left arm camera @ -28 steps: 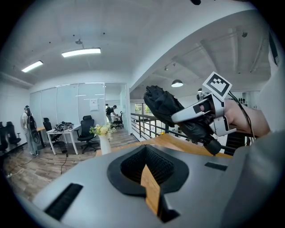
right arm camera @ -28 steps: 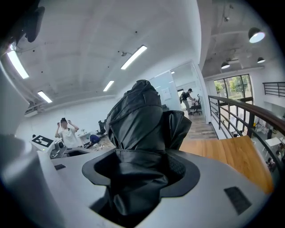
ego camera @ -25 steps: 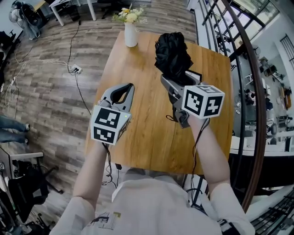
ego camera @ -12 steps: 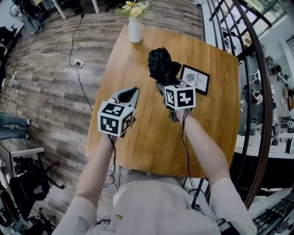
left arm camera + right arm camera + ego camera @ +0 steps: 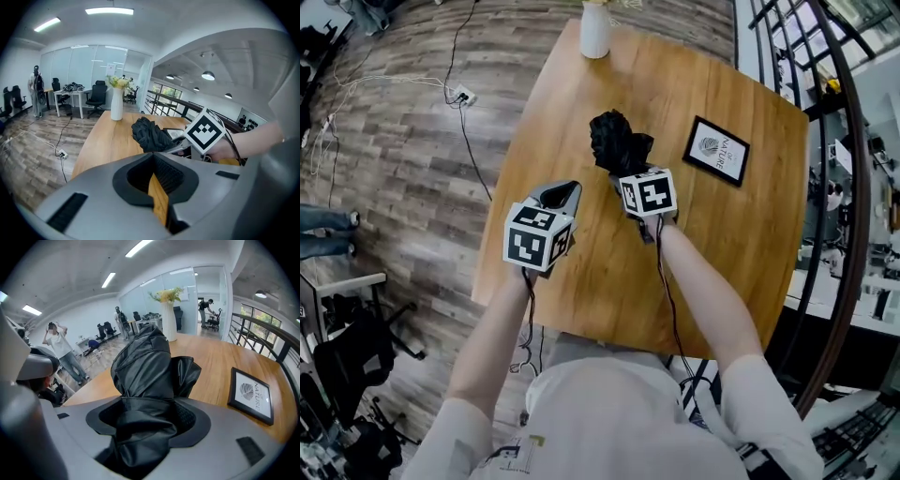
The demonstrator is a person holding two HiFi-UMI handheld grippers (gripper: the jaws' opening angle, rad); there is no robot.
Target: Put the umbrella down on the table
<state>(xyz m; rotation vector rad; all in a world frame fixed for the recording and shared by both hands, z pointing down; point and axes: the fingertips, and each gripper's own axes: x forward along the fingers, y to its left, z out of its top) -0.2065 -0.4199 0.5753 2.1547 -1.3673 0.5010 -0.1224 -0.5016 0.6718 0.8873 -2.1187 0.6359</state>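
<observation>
The black folded umbrella (image 5: 613, 142) is held over the middle of the wooden table (image 5: 741, 244), and my right gripper (image 5: 625, 172) is shut on its near end. In the right gripper view its crumpled fabric (image 5: 146, 371) fills the space between the jaws of that gripper (image 5: 145, 425). From the left gripper view the umbrella (image 5: 149, 133) hangs low above the tabletop; whether it touches the wood cannot be told. My left gripper (image 5: 560, 195) hovers over the table's left part, beside the right one. Its jaws are shut with nothing between them, the same in its own view (image 5: 155, 178).
A black picture frame (image 5: 716, 150) lies on the table to the right of the umbrella. A white vase (image 5: 595, 33) with flowers stands at the far edge. Cables and a power strip (image 5: 464, 95) lie on the wood floor at left. A railing (image 5: 853, 187) runs along the right.
My right gripper has carried the umbrella forward and down toward the tabletop, uncovering the picture frame. The left gripper has stayed near the table's left part, still shut.
</observation>
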